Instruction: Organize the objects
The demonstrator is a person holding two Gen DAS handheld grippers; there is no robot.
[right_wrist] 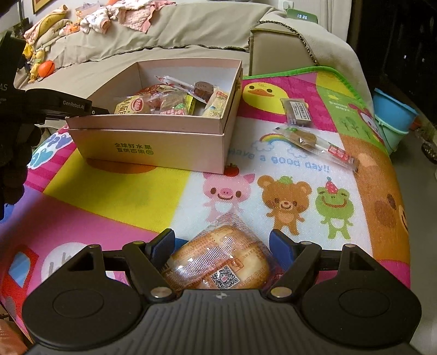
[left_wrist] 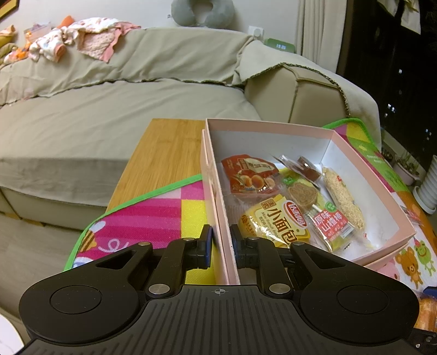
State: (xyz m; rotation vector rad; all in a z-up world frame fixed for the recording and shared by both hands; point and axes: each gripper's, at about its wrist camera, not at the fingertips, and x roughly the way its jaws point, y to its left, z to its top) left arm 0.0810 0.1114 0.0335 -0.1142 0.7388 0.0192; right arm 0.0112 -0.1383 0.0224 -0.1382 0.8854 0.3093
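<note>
A pink box (left_wrist: pixel 363 174) (right_wrist: pixel 153 142) stands on a colourful play mat and holds several snack packets, among them a yellow bread packet (left_wrist: pixel 275 221) and a red packet (left_wrist: pixel 250 174). My left gripper (left_wrist: pixel 221 245) is shut on the box's near left wall (left_wrist: pixel 221 232); it also shows at the box's left edge in the right wrist view (right_wrist: pixel 79 108). My right gripper (right_wrist: pixel 221 245) is open around a wrapped bread bun (right_wrist: pixel 218 259) lying on the mat, with the fingers apart from it. A dark snack bar (right_wrist: pixel 297 112) and a long wrapped snack (right_wrist: pixel 316 144) lie on the mat right of the box.
The play mat (right_wrist: pixel 123 191) covers a wooden table (left_wrist: pixel 161 155). A beige sofa (left_wrist: pixel 109 109) with clothes on it stands behind. Blue and green buckets (right_wrist: pixel 393 117) stand on the floor at the right. A green clock (right_wrist: pixel 300 16) is at the back.
</note>
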